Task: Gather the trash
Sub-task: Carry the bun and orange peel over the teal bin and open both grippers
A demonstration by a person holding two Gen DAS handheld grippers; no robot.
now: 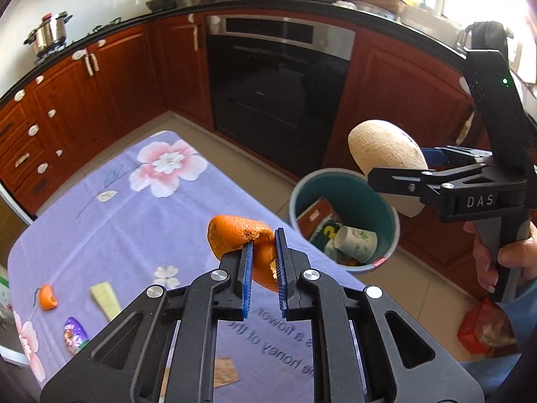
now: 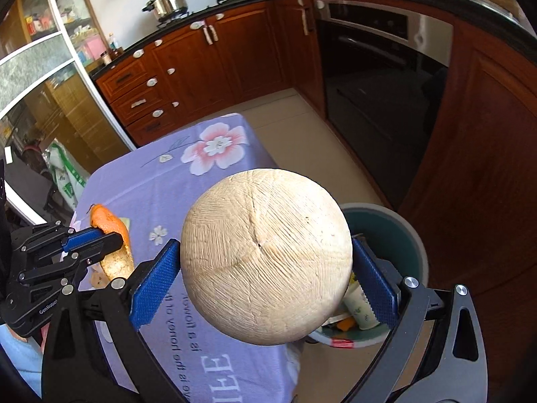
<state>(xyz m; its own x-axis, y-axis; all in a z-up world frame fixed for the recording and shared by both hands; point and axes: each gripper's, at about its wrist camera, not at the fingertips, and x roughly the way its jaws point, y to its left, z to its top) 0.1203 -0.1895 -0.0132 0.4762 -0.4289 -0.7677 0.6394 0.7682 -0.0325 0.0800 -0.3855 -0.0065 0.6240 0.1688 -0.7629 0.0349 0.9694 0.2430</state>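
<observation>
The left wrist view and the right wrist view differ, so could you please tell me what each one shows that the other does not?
Only the left wrist view shows the small orange peel piece, pale rind strip and purple wrapper lying on the tablecloth. Only the right wrist view shows the glass cabinet. Both show the left gripper shut on the orange peel, the right gripper shut on the coconut, and the bin.

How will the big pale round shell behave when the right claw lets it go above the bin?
The shell looks rigid and rounded, so it would probably drop straight, then roll or wedge. It looks nearly as wide as the bin, which already holds a cup, so it may sit high.
</observation>
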